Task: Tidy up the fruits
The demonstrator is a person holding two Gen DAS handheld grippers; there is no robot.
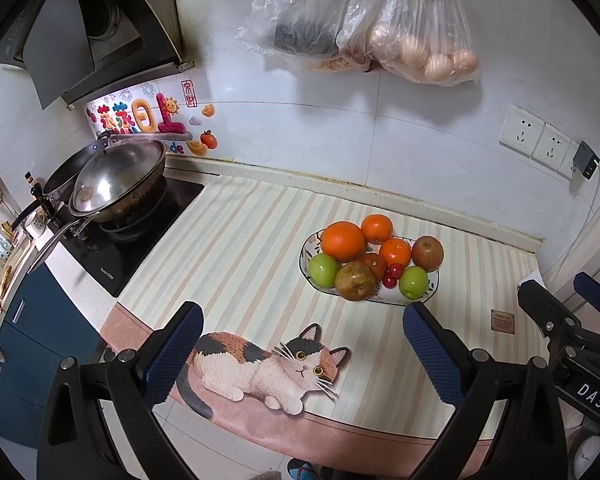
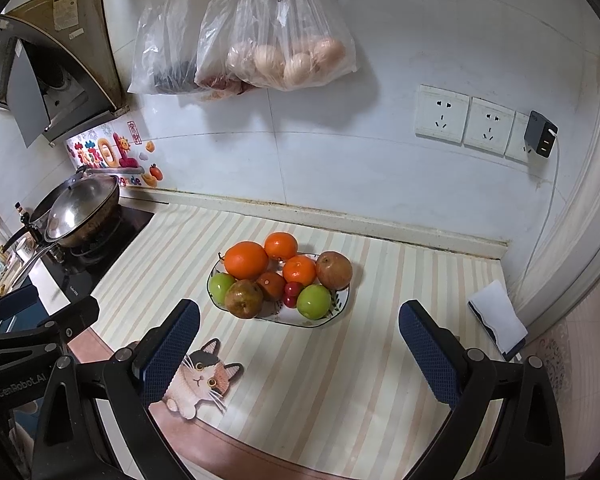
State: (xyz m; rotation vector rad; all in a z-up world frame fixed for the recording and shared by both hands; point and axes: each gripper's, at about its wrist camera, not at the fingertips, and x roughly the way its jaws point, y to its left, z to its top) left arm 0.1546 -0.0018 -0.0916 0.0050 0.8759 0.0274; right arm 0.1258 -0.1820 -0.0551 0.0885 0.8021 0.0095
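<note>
Holding both grippers above the near edge of the striped mat (image 1: 236,248), you kept them level and pointed toward the wall. At far left, a dented steel lid (image 1: 118,178) leaned on a dark wok (image 1: 140,204) over the black glass hob (image 1: 140,240). Your left gripper (image 1: 302,354) had its jaws wide apart, the blue knurled pads gripping nothing, above the mat's printed calico cat (image 1: 260,364). Beyond it sat the shallow, glossy white plate (image 1: 416,300) with a painted rim, near the mat's middle. You had piled it with round fruit: four oranges (image 1: 342,241), two smooth green apples (image 1: 323,271), two brownish mottled apples (image 1: 355,286) and two small red cherries (image 1: 392,274). Your right gripper (image 2: 299,352) likewise stood open and empty, just short of the plate. Overhead, crinkled clear plastic bags (image 2: 284,40) hung on the tiled wall, and three white sockets (image 2: 442,114) lay to the right.
</note>
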